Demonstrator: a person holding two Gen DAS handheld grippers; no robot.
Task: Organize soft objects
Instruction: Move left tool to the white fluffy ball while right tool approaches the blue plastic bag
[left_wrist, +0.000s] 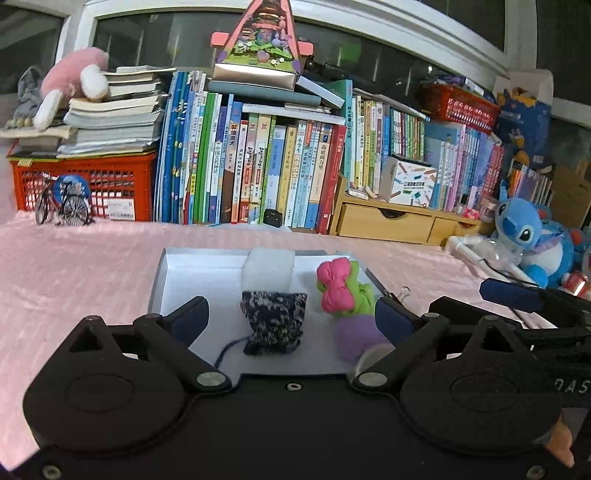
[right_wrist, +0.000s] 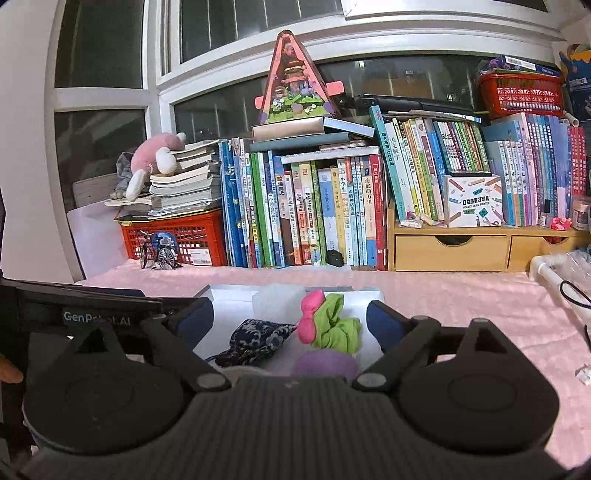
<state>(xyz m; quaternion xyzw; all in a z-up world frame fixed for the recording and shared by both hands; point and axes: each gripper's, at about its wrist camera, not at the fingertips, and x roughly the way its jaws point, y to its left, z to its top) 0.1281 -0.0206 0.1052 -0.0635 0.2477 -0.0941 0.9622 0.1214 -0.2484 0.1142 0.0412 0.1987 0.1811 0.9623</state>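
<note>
In the white box (left_wrist: 173, 280) on the pink-covered table (left_wrist: 74, 266) lie the soft objects: a dark patterned pouch (left_wrist: 273, 321), a white foam block (left_wrist: 267, 269), a pink-and-green toy (left_wrist: 340, 288) and a purple ball (left_wrist: 356, 339). Both tools stand over the near edge of the box. The left tool (left_wrist: 291, 314) is spread wide with nothing between its pads; the pouch lies ahead of it, untouched. The right tool (right_wrist: 290, 321) is likewise spread and empty, with the toy and ball ahead. The items appear placed; the step in hand is judged to be withdrawal or a final check.

1. Keep both tools spread while backing away, so no pad snags the pouch cord (left_wrist: 229, 350)
2. Lift clear of the box wall before moving sideways
3. Keep the two tools apart; they sit close together here
</note>
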